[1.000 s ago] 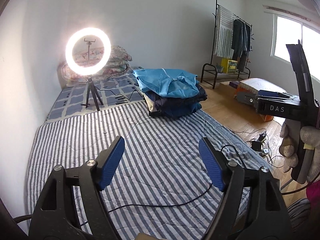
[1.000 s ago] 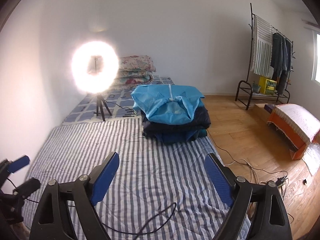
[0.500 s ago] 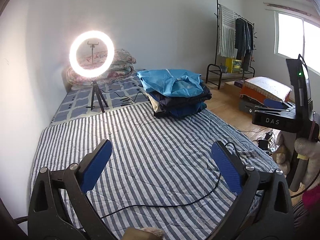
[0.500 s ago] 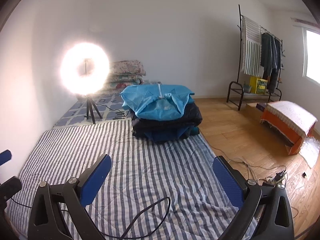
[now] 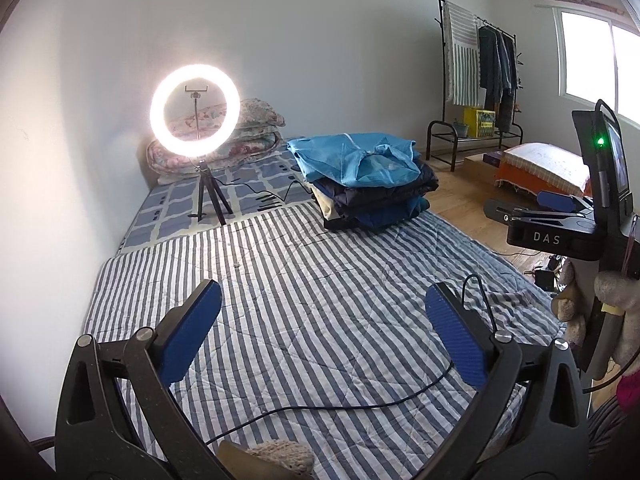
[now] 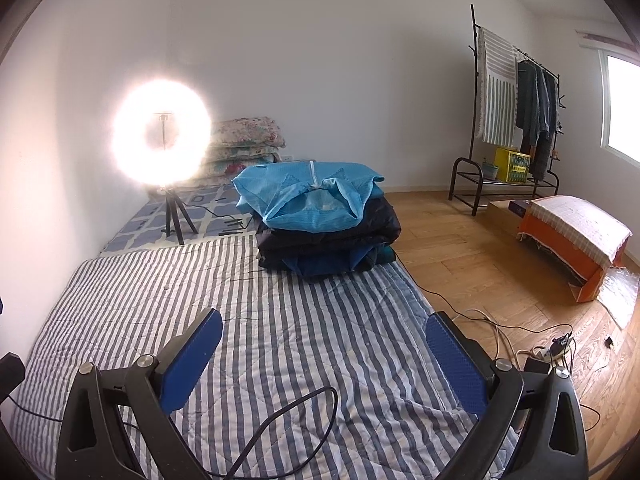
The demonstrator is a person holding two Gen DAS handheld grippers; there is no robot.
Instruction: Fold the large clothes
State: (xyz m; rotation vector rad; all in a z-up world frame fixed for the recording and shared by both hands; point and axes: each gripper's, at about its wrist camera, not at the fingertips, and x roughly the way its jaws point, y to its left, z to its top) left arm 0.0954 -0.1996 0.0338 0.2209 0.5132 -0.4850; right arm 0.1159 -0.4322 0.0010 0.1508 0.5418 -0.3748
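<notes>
A stack of folded clothes (image 5: pixel 368 184) (image 6: pixel 320 224), light blue on top of dark navy ones, sits at the far end of the blue-and-white striped quilt (image 5: pixel 312 312) (image 6: pixel 304 340). My left gripper (image 5: pixel 324 300) hovers over the near part of the quilt, open wide, with nothing between its blue pads. My right gripper (image 6: pixel 324 332) is likewise open and empty above the quilt. From the left wrist view the right gripper's body marked DAS (image 5: pixel 560 232) shows at the right edge.
A lit ring light on a tripod (image 5: pixel 196 120) (image 6: pixel 162 136) stands at the far left of the bed, floral pillows (image 5: pixel 248 132) behind it. A black cable (image 5: pixel 360 400) (image 6: pixel 288 420) crosses the near quilt. Right: wooden floor (image 6: pixel 460 248), clothes rack (image 6: pixel 516 120), orange covered box (image 6: pixel 572 248), floor cables.
Both grippers' jaws have spread wider than a second ago. The right wrist view has sunk a little toward the quilt. The clothes stack has not moved.
</notes>
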